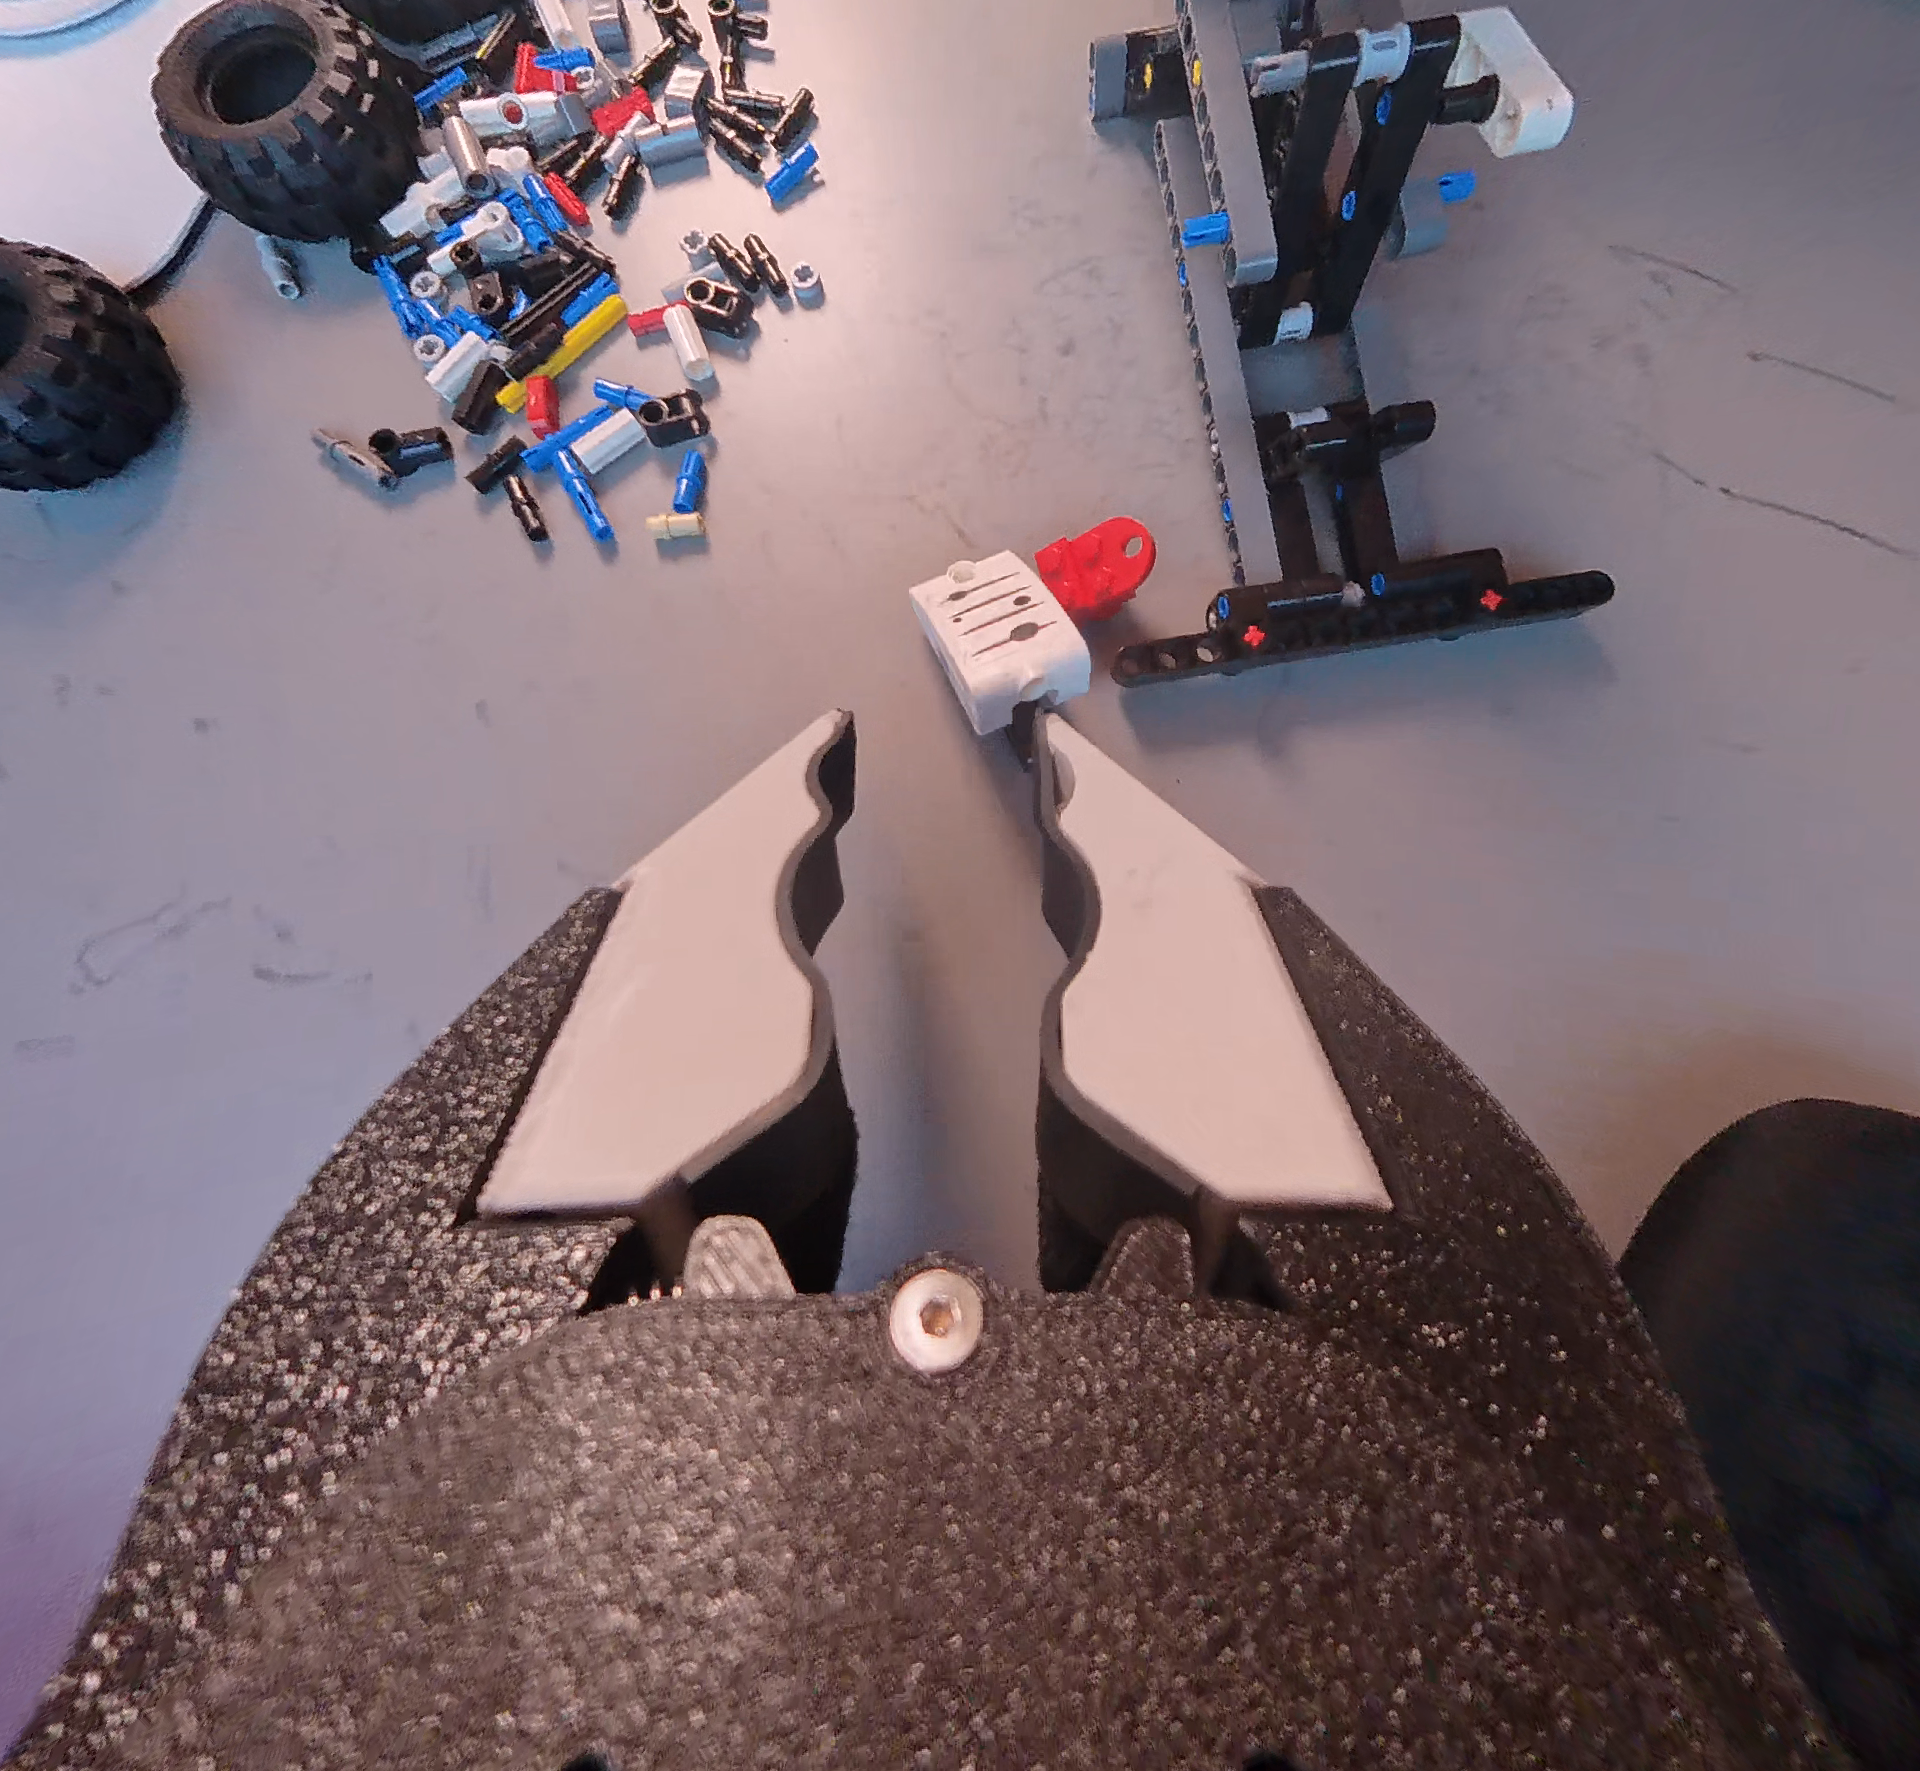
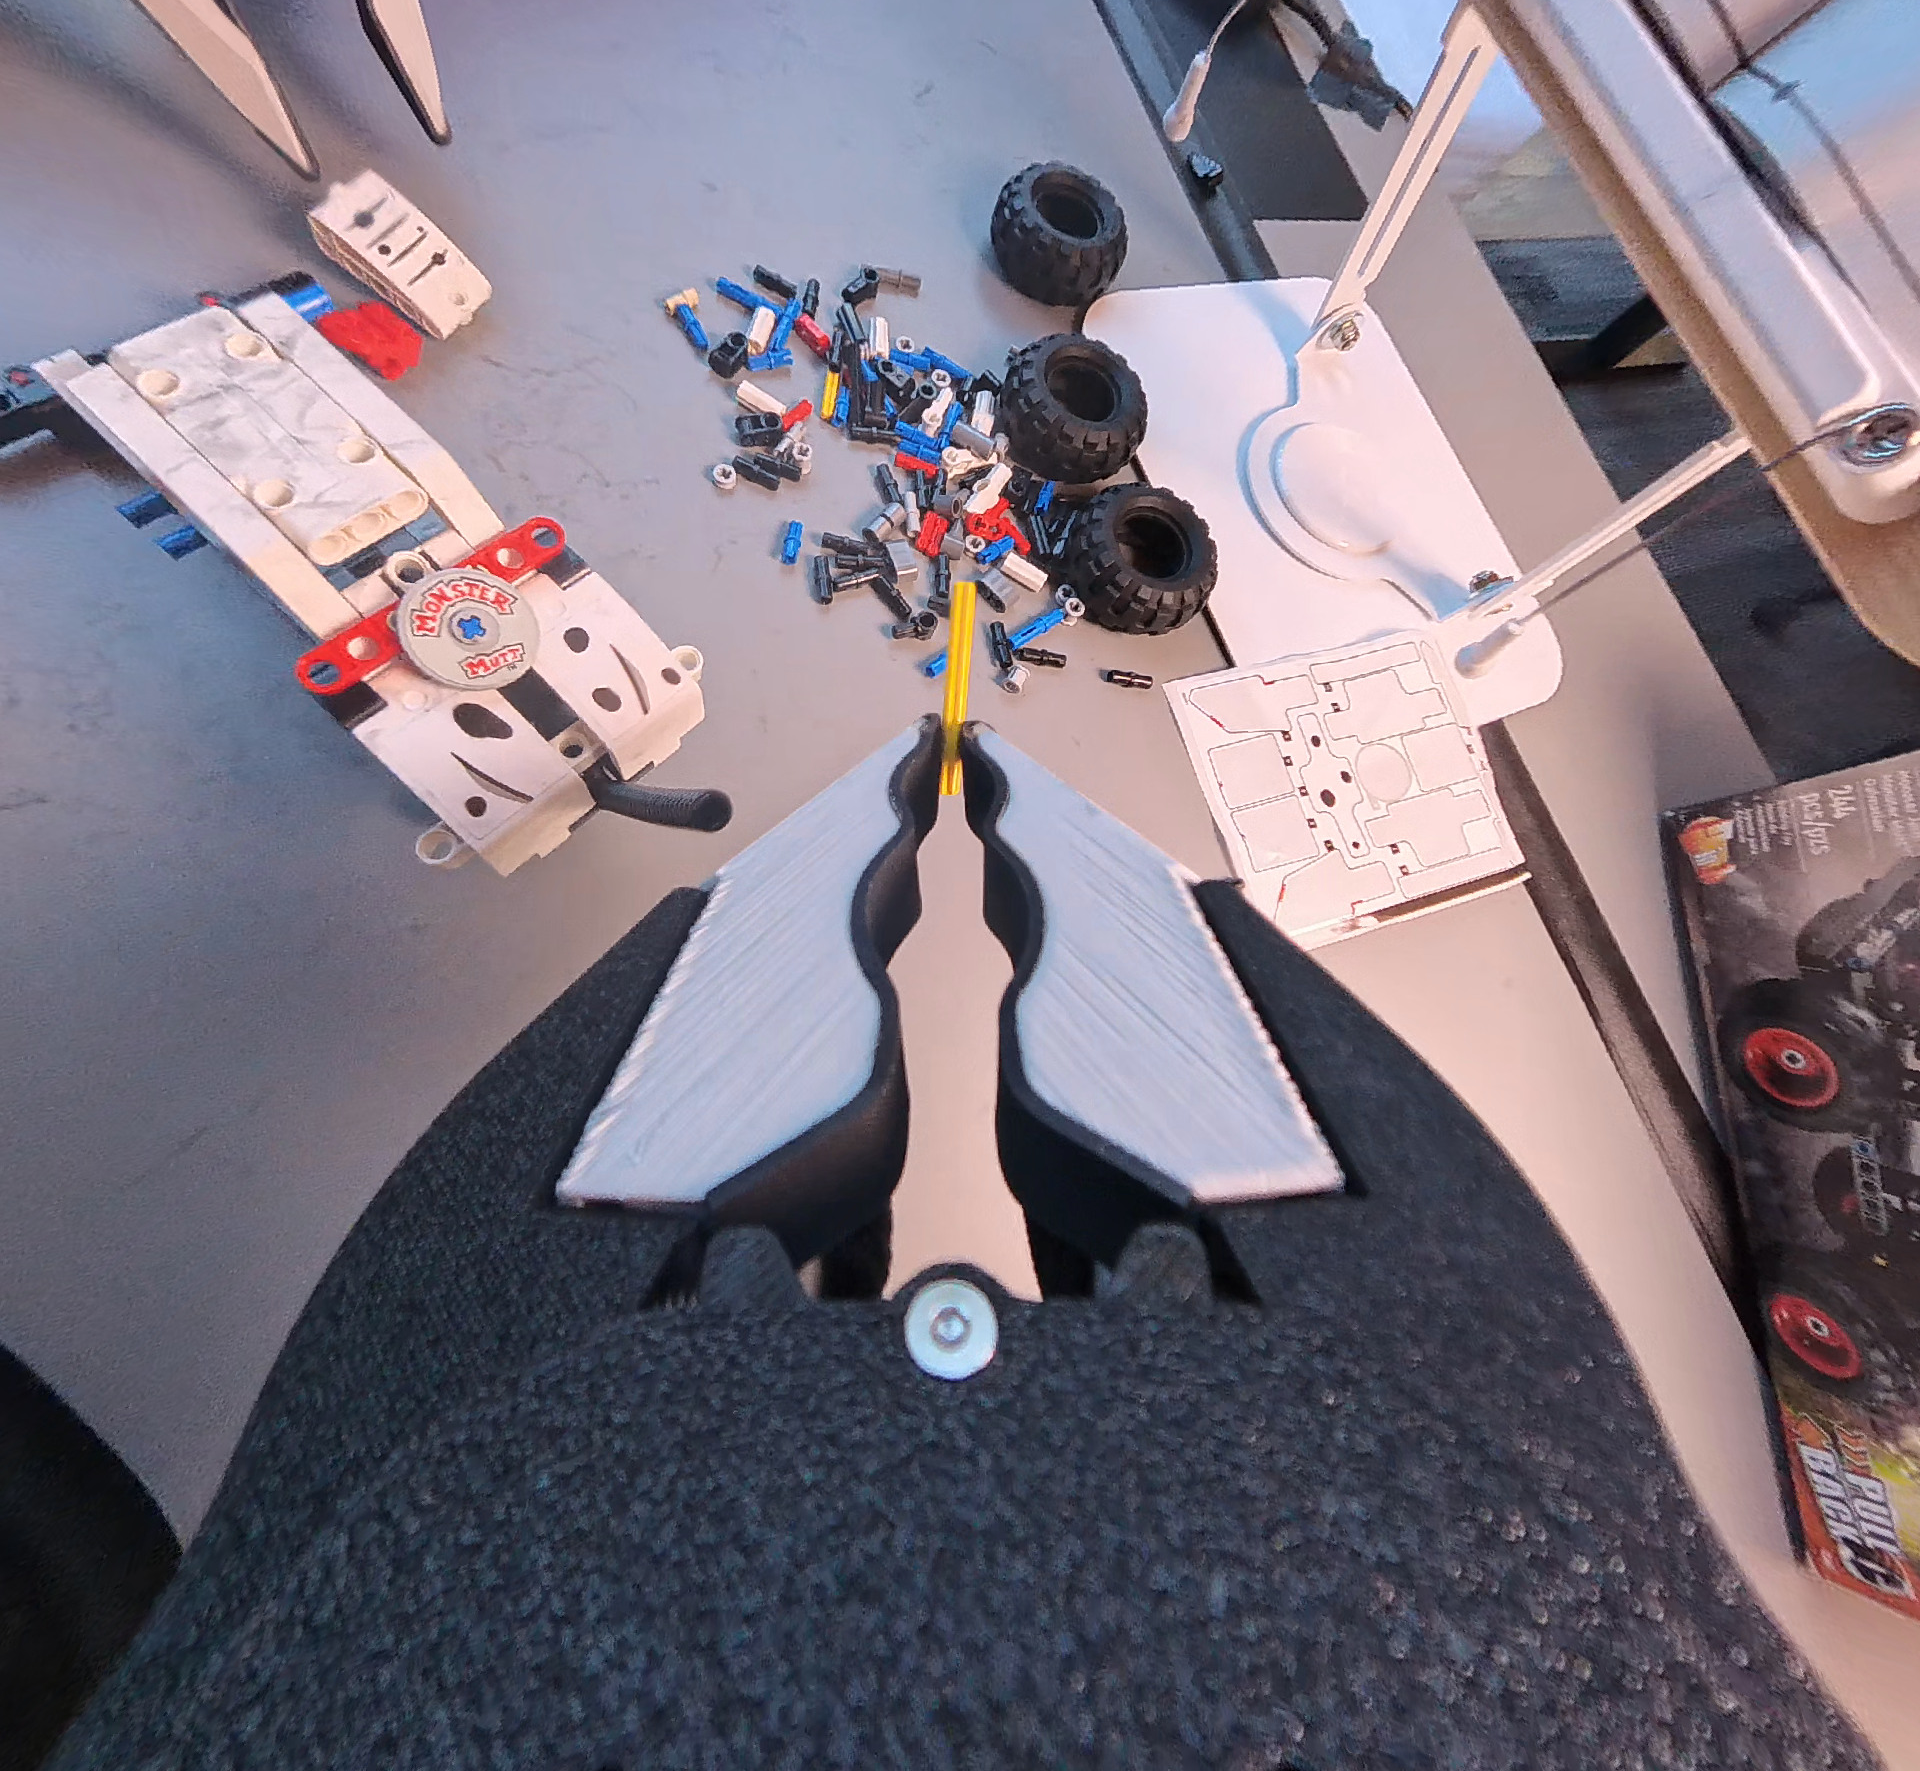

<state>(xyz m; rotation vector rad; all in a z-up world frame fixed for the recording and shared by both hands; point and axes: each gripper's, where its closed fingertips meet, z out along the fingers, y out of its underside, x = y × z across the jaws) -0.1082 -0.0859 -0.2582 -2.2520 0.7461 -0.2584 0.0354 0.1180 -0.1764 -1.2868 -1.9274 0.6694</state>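
A: What does the right gripper (image 2: 951, 734) have?

B: Its tips are pinched on a thin yellow axle (image 2: 957, 656), whose long axis runs straight ahead toward the pile of loose pins (image 2: 894, 474) on the desk (image 2: 623, 111).

A: And the left gripper (image 1: 945, 719)?

B: Parted, holding nothing. Its right tip sits just beside a white slotted block (image 1: 1000, 635), which lies left of the partly built truck chassis (image 1: 1309, 267), joined to a red connector (image 1: 1099, 558).

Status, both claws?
Left claw open, tip by white block. Right claw shut on yellow axle. Parts pile just ahead.
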